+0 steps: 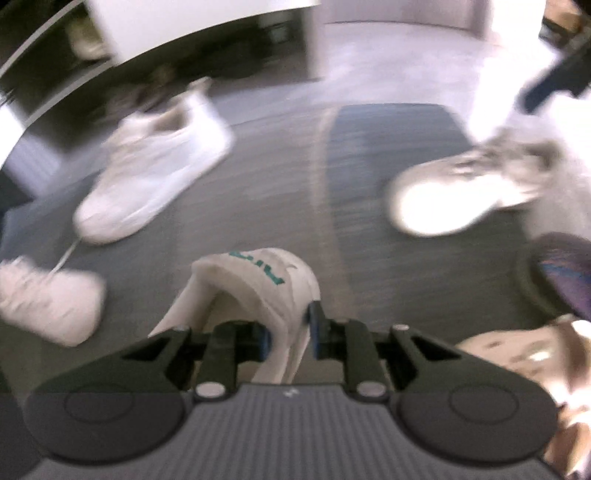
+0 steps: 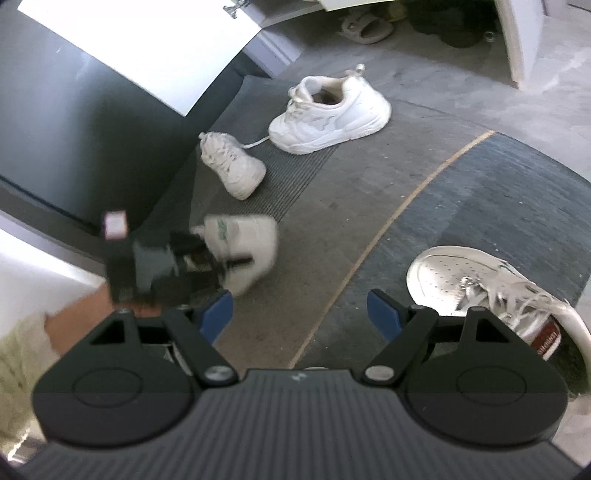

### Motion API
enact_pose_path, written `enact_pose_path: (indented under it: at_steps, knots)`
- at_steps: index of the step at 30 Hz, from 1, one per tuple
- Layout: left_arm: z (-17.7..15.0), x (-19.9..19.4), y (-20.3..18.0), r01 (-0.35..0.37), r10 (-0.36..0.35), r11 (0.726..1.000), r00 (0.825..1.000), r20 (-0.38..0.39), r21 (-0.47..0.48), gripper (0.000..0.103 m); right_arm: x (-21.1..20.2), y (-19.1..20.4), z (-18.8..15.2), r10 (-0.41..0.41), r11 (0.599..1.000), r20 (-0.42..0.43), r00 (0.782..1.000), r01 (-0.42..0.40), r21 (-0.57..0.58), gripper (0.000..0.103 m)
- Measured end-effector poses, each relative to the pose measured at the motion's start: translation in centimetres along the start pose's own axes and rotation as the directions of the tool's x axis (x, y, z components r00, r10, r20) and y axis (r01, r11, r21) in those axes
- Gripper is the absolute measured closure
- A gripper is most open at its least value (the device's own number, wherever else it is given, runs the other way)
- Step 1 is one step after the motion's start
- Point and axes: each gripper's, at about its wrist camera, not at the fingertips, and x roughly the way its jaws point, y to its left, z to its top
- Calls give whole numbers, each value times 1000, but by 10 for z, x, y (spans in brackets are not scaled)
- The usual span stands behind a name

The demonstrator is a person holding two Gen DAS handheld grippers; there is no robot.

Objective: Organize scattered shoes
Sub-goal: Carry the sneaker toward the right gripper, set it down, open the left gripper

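Blue pads of the left gripper [image 1: 290, 334] pinch the heel collar of a white sneaker with green lettering [image 1: 258, 284], which hangs clear of the floor; in the right wrist view this same gripper and shoe show blurred at the near left, with the person's hand [image 2: 70, 321] behind it. Outward from there, in the left wrist view, a chunky white trainer [image 1: 155, 166] lies on the grey mat [image 1: 277, 184] at the far left, and a second white trainer [image 1: 48, 299] lies at the near left, a loose lace running between the 2. A white low sneaker [image 1: 465, 188] sits to the right on the darker mat. All of this is smeared by motion blur.

Right gripper [image 2: 299, 310] stands with its jaws wide and nothing between them, above the mat's tan seam [image 2: 369, 243]. Just right of its right finger lies the white low sneaker with a perforated toe. Farther off, a pale sandal [image 2: 365, 27] rests in the low cabinet's opening.
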Motion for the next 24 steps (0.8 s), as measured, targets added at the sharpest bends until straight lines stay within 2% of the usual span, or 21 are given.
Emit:
enact_pose_path:
  at_steps: [5,9,11,14,15,16,18,20,21,24]
  knots:
    - [11,34,-46,49,-49,998,999,-24,35,83,0,-12,-9,-28,1000,-7,1000,28,-6,21]
    - [8,64,-59,60,-59,998,998,-37,16,86,7,-22,-13,-63,998,-23,998,64,14,21]
    - [8,66,-61,41,-41,999,999,-19,-6,83,12,-27,-14,-89,996,-35,995,90,25,21]
    - [4,67,-61,15,-15,999,1000,7,-46,75,15,-28,-15,-116,993,-49,992,117,12,21]
    - [1,62,-57,2,-1,998,1000,17,-66,66,17,-28,-15,-124,992,-53,991,125,0,21]
    - [-1,56,-56,-13,16,997,999,29,-80,51,18,-27,-14,-133,991,-58,989,132,-13,21]
    - [-5,38,-52,-46,53,993,997,62,-112,43,24,-23,-10,-149,988,-65,987,146,-51,21]
    - [-13,10,-42,-63,88,977,989,118,-204,32,31,-16,-5,-169,983,-68,983,163,-82,21]
    - [-18,-4,-38,-65,105,965,984,146,-253,22,33,-12,-2,-175,982,-69,982,169,-89,21]
    - [-35,-45,-25,-82,175,916,963,207,-392,19,41,-1,5,-173,981,-78,982,165,-105,21]
